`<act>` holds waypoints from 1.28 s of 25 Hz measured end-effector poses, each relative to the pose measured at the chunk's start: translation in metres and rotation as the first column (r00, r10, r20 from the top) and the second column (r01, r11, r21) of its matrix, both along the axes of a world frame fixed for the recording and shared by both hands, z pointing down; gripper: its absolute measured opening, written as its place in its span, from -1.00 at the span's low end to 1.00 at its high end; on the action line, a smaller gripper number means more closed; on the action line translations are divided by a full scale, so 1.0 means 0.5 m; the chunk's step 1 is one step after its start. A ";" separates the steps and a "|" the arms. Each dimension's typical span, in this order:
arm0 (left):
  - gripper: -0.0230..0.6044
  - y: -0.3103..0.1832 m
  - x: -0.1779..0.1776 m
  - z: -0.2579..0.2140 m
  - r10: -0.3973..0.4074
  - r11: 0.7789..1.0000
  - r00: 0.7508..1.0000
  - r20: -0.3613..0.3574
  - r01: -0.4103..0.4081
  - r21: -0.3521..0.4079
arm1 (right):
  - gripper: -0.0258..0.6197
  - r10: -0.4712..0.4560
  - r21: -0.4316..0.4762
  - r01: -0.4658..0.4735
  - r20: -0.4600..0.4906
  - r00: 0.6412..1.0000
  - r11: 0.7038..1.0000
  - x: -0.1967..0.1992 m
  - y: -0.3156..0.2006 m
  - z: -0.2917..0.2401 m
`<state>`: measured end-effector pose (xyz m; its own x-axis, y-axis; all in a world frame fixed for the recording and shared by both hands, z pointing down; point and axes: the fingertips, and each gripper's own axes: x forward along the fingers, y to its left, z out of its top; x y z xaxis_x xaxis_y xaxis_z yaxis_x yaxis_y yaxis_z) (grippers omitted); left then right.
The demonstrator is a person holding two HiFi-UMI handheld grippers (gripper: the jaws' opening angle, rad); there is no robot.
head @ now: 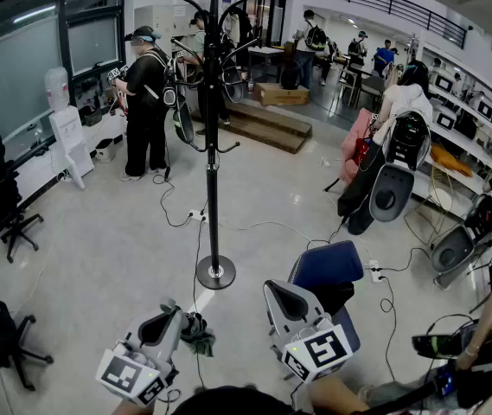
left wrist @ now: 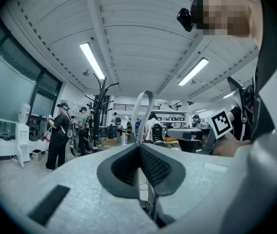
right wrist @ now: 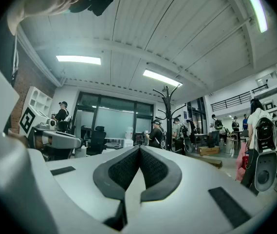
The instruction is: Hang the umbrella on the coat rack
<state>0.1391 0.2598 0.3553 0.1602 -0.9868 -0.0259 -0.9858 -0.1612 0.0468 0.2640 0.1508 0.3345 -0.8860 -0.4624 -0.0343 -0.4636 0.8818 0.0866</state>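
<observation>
In left gripper (left wrist: 139,146), umbrella's curved loop (left wrist: 148,92)

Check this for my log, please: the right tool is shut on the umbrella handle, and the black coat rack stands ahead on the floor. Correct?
No: the left tool is shut on the umbrella handle, as the left gripper view shows; the right tool is shut on nothing. The black coat rack does stand ahead on the floor.
</observation>
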 end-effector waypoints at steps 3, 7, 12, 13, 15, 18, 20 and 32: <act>-0.89 0.007 0.002 0.004 0.002 1.000 1.000 -0.005 -0.002 0.009 | -0.92 0.000 0.004 0.000 -0.009 1.000 1.000 -0.001 0.004 0.005; -0.89 0.008 0.010 0.000 0.010 1.000 1.000 -0.003 -0.010 0.014 | -0.92 -0.006 0.005 0.006 -0.013 1.000 1.000 -0.003 0.011 0.006; -0.89 0.007 0.018 -0.009 0.009 1.000 1.000 -0.003 -0.009 0.016 | -0.92 -0.002 0.008 0.003 -0.016 1.000 1.000 0.003 0.012 0.002; -0.89 0.007 0.019 -0.010 0.009 1.000 1.000 -0.001 -0.009 0.017 | -0.92 0.006 0.008 -0.006 -0.017 1.000 1.000 0.006 0.010 0.002; -0.89 0.007 0.015 -0.010 0.006 1.000 1.000 0.001 -0.006 0.019 | -0.92 0.014 0.017 -0.014 -0.018 1.000 1.000 0.004 0.010 0.001; -0.89 0.011 0.002 -0.009 0.001 1.000 1.000 -0.002 -0.001 0.019 | -0.92 -0.024 0.071 0.026 -0.032 0.999 0.997 -0.015 0.032 -0.002; -0.89 0.013 -0.003 -0.012 0.002 1.000 1.000 -0.007 -0.001 0.021 | -0.92 -0.038 0.094 0.042 -0.048 0.998 0.995 -0.026 0.045 -0.004; -0.89 0.026 -0.059 -0.047 0.028 0.998 1.000 -0.001 -0.027 0.065 | -0.92 -0.026 0.037 0.026 -0.025 0.999 0.999 -0.084 0.055 -0.002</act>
